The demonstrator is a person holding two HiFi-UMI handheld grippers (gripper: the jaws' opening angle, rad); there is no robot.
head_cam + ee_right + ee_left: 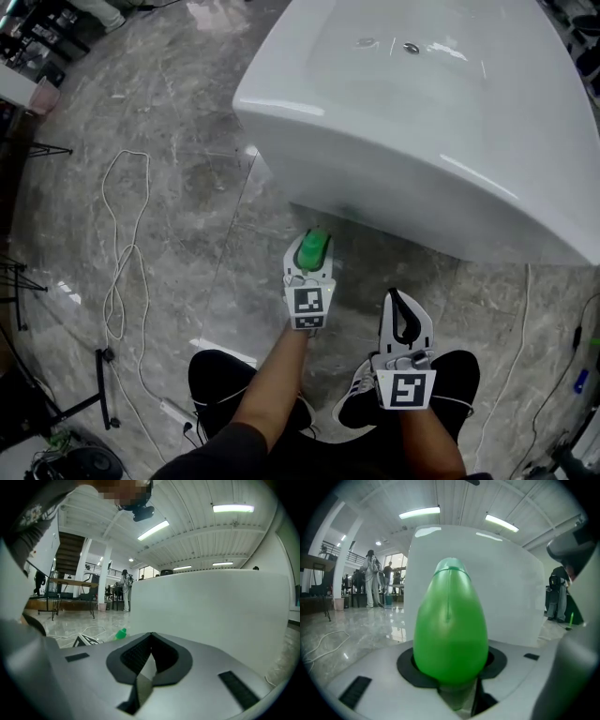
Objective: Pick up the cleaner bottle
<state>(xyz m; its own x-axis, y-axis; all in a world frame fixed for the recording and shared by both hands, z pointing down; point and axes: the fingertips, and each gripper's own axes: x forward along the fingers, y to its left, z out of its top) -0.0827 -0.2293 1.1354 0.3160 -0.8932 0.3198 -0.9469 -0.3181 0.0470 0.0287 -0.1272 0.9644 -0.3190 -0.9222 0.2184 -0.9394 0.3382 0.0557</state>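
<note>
- Head view: left tongs (310, 264) pinch the green cleaner bottle (313, 246), one jaw on each side of the body. The rounded cap end points away from the person, toward the bathtub (375, 178).
- Left gripper view: bottle fills the centre, seated in the black pads (405, 665), white tub wall right behind it. Bottle's lower end is hidden by the tongs, so I can't tell its clearance from the floor (169, 187).
- Right tongs (397, 300): jaws pressed together, tips meeting, nothing between them. They hang just right of the left tongs, slightly nearer the person, apart from the bottle.
- Right gripper view: green cap shows small at lower left, next to the left marker cube (84, 641).
- Bottle sits over grey marble floor, just in front of the tub's near wall, not touching it as far as head view shows.
- White cable (122, 253) loops on the floor well to the left.
- Person's black-trousered knees (220, 375) at the bottom edge, forearms (277, 380) reaching forward.
</note>
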